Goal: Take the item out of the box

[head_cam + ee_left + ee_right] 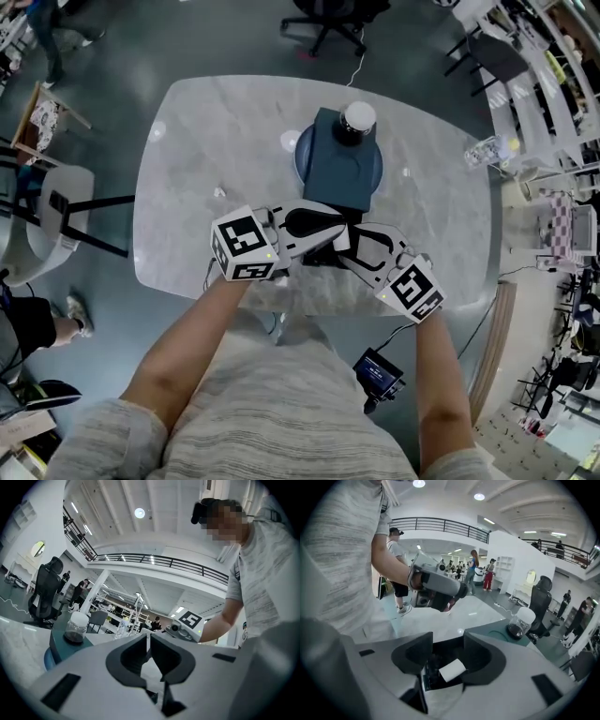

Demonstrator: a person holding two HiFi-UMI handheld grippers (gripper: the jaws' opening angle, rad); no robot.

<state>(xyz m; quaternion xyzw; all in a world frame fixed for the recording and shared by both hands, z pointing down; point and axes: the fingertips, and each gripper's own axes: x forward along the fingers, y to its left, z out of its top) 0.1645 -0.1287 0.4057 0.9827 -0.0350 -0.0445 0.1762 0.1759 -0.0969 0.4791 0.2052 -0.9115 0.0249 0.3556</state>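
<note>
Left tongs (146, 641) are drawn nearly together, with only a thin pale slit between the tips and nothing clearly held there. Right tongs (447, 660) stand apart with one black item (436, 667) filling the gap, both pads against its sides as far as can be told. The item carries one white label (452, 670) and sits at the near edge of the bench (216, 150), well apart from the box. Both tongs meet tip to tip over that near edge in the head view, each with one marker cube: left cube (246, 246), right cube (414, 286). One dark blue box (337, 159) sits mid-bench on one round blue plate (302, 155). One glass jar (356, 120) with a white lid and dark contents at the bottom stands upright on the box's far end. The bench top is pale marble. One black office chair (44, 590) stands beyond the bench in the left gripper view. The person's two bare forearms reach in from the bottom of the head view, and the grey striped shirt fills the lower middle.
</note>
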